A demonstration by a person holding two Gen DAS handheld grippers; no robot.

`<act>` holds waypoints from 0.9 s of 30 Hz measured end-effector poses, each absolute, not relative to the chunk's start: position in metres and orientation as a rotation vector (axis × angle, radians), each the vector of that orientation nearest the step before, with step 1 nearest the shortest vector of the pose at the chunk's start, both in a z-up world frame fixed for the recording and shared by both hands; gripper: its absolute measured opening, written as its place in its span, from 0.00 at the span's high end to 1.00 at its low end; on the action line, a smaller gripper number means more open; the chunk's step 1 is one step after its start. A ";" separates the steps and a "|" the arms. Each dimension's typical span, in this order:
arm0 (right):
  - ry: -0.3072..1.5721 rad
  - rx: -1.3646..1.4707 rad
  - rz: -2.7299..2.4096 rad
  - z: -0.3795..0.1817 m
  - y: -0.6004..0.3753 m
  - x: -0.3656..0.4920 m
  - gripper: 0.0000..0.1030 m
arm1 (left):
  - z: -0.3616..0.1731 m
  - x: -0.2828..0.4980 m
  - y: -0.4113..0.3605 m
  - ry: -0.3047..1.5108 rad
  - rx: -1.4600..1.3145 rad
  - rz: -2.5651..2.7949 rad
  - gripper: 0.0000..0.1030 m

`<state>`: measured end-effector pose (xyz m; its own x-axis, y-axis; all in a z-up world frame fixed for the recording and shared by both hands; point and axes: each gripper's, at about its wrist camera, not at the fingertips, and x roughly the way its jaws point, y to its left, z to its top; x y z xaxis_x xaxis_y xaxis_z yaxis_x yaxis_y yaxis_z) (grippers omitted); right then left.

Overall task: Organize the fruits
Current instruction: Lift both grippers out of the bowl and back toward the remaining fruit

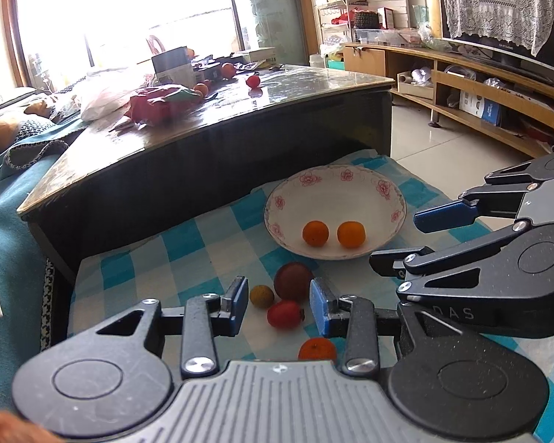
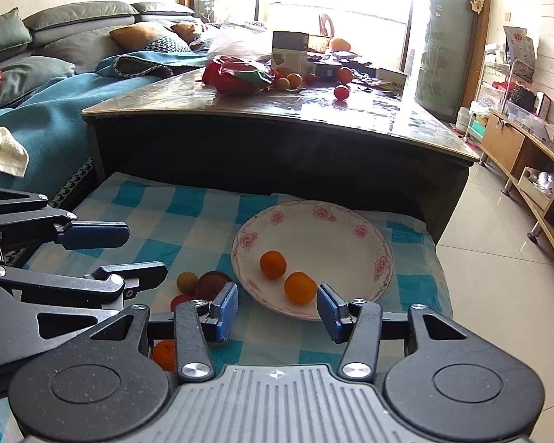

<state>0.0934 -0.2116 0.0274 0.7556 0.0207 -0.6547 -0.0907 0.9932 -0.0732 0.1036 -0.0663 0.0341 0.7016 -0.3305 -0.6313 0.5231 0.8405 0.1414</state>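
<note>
Sorting fruit, entry taken mid-task: two pieces lie in the dish, four wait on the cloth, neither tool holds anything.

Checked cloth (image 1: pixel 203 243): blue and white, spread over a low surface in front of the dark coffee table (image 1: pixel 210 140); it carries the dish and the loose fruit.

Flowered dish (image 1: pixel 284 199): white with a pink rim pattern, near the far right corner of the cloth.

Left gripper (image 1: pixel 279 308): empty, jaws parted, hovering above the loose fruit at the near edge of the cloth; the red fruit shows in the gap between its blue pads, untouched.

Right gripper (image 2: pixel 277 312): empty, jaws parted, hanging over the near rim of the dish.

Dark maroon fruit (image 1: pixel 293 281): on the cloth just outside the dish's near rim, largest of the loose group.

Oranges in dish: left orange (image 1: pixel 315 233) and right orange (image 1: pixel 351 234), side by side, apart.

Loose orange (image 1: pixel 317 349): nearest the front edge of the cloth, partly hidden by the left tool's body.

Red fruit (image 1: pixel 284 314): touching or almost touching the maroon one.

Small yellow-brown fruit (image 1: pixel 262 296): just left of the maroon fruit.

Step in hand: likely choosing the next loose piece.

Next move calls for: lowering the left tool around the red fruit, closing gently since it may roll, then carrying it over the rim.
</note>
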 end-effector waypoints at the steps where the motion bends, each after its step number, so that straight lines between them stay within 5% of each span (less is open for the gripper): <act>1: 0.719 -0.104 0.066 0.026 -0.209 0.091 0.58 | 0.033 0.101 -0.064 0.639 0.326 -0.485 0.56; 27: 0.864 -0.155 0.183 -0.015 -0.165 0.080 0.58 | -0.014 0.089 -0.023 0.767 0.315 -0.505 0.57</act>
<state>0.0798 -0.1651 -0.0154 0.6351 0.0968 -0.7663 -0.2224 0.9730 -0.0615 0.0892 -0.0232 -0.0141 0.6101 -0.3179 -0.7258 0.5414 0.8360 0.0890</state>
